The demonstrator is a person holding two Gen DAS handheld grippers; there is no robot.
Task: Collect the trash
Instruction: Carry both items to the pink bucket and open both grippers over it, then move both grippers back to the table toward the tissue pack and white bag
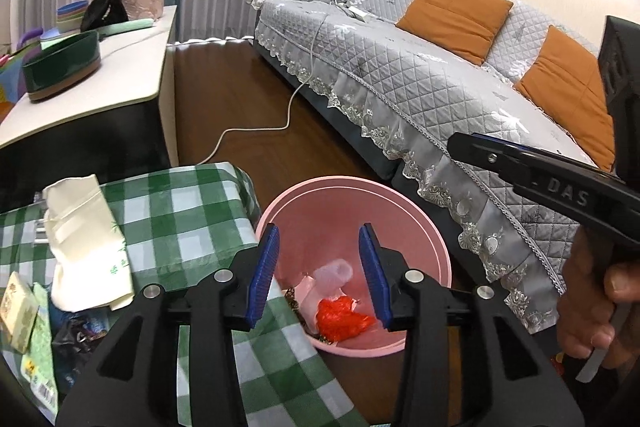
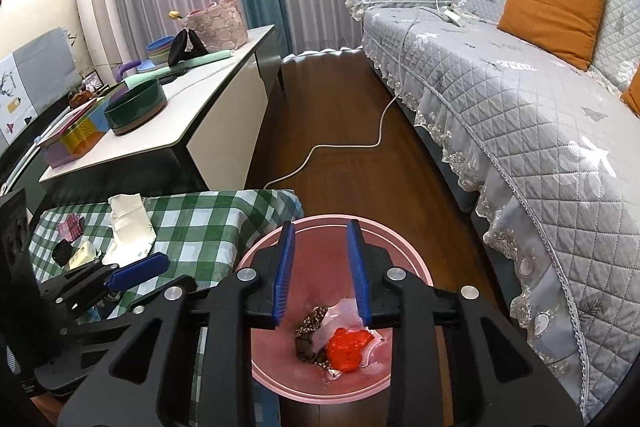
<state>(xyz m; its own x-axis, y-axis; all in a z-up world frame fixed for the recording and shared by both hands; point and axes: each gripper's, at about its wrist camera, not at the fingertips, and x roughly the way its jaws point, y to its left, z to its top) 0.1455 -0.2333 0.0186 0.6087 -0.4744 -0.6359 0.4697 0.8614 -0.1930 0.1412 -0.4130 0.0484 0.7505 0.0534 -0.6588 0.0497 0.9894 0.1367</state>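
While hovering over the pink bin [image 2: 400,247] beside the bench's [image 1: 192,219] right edge: both tools, left [image 1: 319,277] and right [image 2: 322,273], spread apart, empty; red wrapper [image 2: 348,349] down inside.

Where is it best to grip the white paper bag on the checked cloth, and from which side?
Grip the white paper bag at its raised upper end, which lifts off the checked cloth. Probably come from above with the left tongs, which are open and nearest. The rest lies flat and offers little to pinch.
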